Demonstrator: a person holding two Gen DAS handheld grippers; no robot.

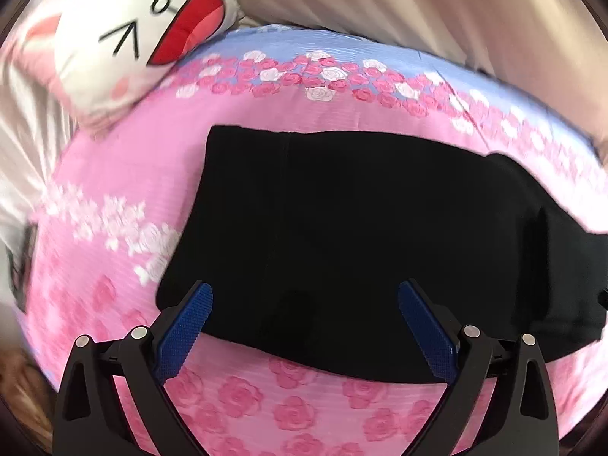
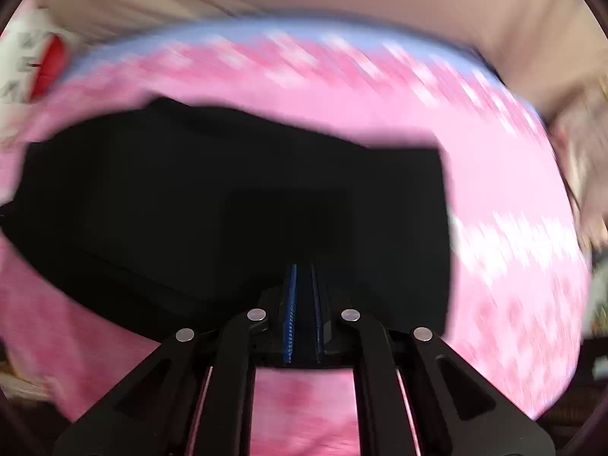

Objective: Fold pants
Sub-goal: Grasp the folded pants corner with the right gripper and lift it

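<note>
Pants are lying as a black, already doubled-over slab on the pink rose-printed bed cover, with the near hem being approached from the front by both tools. In the left wrist view, the left hand-held gripper is being held wide, its blue pads straddling the near edge of the cloth with nothing between them, the fabric stretching ahead and away to the right. In the right wrist view, the right hand-held gripper is being pressed nearly closed, and black fabric appears to be pinched between its narrow blue faces at the near edge, though blur is making this uncertain. The long axis of the garment is running crosswise to both tools, so the right one is judged nearer to a working hold. The cloth is looking dark, matte and smooth, with a faint seam line and one stepped corner at its far edge. Farther back, a white rabbit cushion is resting on the cover, and beige sheeting is showing beyond.
</note>
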